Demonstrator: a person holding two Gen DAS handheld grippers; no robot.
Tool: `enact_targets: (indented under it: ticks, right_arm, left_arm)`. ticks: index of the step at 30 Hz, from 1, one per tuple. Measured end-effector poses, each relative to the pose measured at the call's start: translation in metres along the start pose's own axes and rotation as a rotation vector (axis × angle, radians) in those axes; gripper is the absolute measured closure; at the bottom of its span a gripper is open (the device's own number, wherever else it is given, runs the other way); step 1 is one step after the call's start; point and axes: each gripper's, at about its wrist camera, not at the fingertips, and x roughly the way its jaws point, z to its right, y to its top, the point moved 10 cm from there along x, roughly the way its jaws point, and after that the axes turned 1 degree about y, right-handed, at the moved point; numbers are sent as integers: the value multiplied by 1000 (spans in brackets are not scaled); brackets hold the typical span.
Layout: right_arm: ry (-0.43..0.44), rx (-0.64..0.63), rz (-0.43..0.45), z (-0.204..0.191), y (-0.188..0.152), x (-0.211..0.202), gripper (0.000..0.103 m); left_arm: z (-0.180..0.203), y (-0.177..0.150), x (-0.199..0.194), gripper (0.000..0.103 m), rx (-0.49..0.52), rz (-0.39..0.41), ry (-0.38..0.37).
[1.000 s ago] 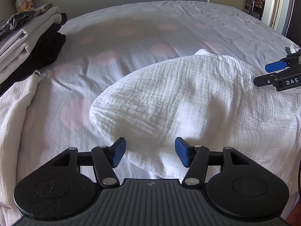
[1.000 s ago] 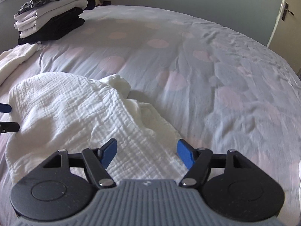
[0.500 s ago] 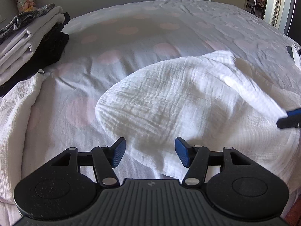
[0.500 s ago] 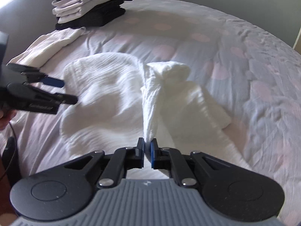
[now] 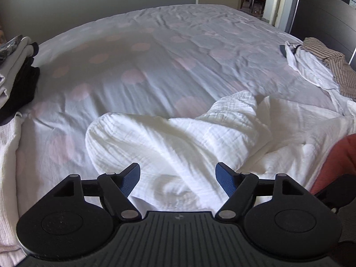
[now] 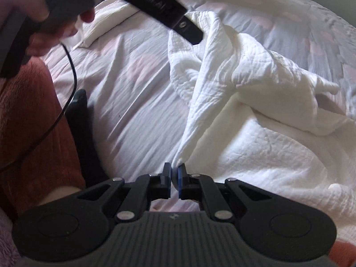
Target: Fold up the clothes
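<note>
White crinkled muslin garment (image 5: 178, 142), soft and heavily rumpled, heaped in loose folds on the pale grey bedsheet with faded pink dots (image 5: 142, 62); one rounded lobe toward the left, a raised ridge running up to the right; in the right wrist view the same cloth (image 6: 244, 71) drawn into a taut twisted cone narrowing to a point at the fingertips. Right gripper (image 6: 174, 173) clamped on that pinched tip, blue pads pressed together with only cloth between them. Left gripper (image 5: 178, 174) spread wide, blue-padded fingers (image 5: 131, 178) well apart, holding nothing; garment lying just ahead of and partly between them, not visibly touched. Seen from the right wrist, a hand (image 6: 35, 15) gripping the left tool's handle at upper left, black cable hanging from it. Folded stack of grey and black clothes (image 5: 17, 71) at the far left edge of the bed; striped brown shirt with white fabric (image 5: 322, 64) at the far right; rust-red fleece clothing (image 6: 29, 120) near the bed edge.
</note>
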Motion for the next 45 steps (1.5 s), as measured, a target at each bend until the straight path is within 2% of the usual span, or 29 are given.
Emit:
enact_targets:
  ticks: [6, 8, 10, 11, 12, 15, 17, 21, 25, 27, 31, 34, 35, 37, 38, 39, 40, 42, 45]
  right_arm:
    - [2, 41, 37, 5, -4, 0, 96]
    - [13, 57, 50, 7, -4, -2, 96]
    - [16, 57, 60, 8, -5, -4, 96]
    - [16, 57, 65, 8, -5, -5, 95]
    - [18, 58, 70, 8, -5, -6, 95]
    - [25, 64, 83, 8, -5, -7, 92]
    - [33, 71, 93, 9, -4, -8, 90]
    - [55, 84, 135, 9, 0, -17, 72]
    - [66, 107, 175, 13, 4, -26, 67]
    - [76, 130, 204, 17, 7, -36, 59]
    - [17, 155, 251, 41, 19, -58, 56]
    - [-40, 188, 277, 68, 29, -71, 51]
    - [-53, 196, 280, 76, 32, -73, 49]
    - [-70, 204, 279, 88, 39, -73, 41]
    - [-79, 208, 278, 95, 42, -72, 37]
    - [-87, 212, 277, 101, 45, -72, 36]
    - [-96, 216, 276, 108, 48, -72, 36]
    - [-113, 224, 275, 120, 55, -71, 29]
    - [-129, 237, 266, 134, 67, -65, 26]
  left_arm:
    - [38, 5, 31, 15, 29, -52, -32]
    - [42, 5, 44, 16, 21, -75, -16]
    - [43, 3, 57, 25, 11, -102, 2]
    - [42, 1, 61, 39, -2, -115, 1]
    - [41, 0, 65, 60, -14, -128, -1]
    - [35, -4, 65, 80, -45, -138, 4]
    - [27, -7, 56, 82, -56, -134, 17]
    - [5, -18, 31, 84, -61, -148, 66]
    - [-15, -42, 9, 85, -52, -220, 112]
    - [-19, -57, 2, 85, -27, -271, 131]
    - [-18, -87, -1, 85, -19, -369, 97]
    - [-18, -94, -1, 81, -55, -388, 48]
    - [-20, -94, -2, 77, -62, -386, 41]
    - [-23, -89, -6, 61, -73, -373, 27]
    - [-24, -85, -9, 43, -80, -361, 19]
    - [-26, -79, -13, 33, -86, -340, 14]
    - [-28, -71, -16, 33, -88, -317, 11]
    - [-32, -53, -20, 32, -93, -279, 13]
    - [-39, -23, -18, 29, -114, -215, 20]
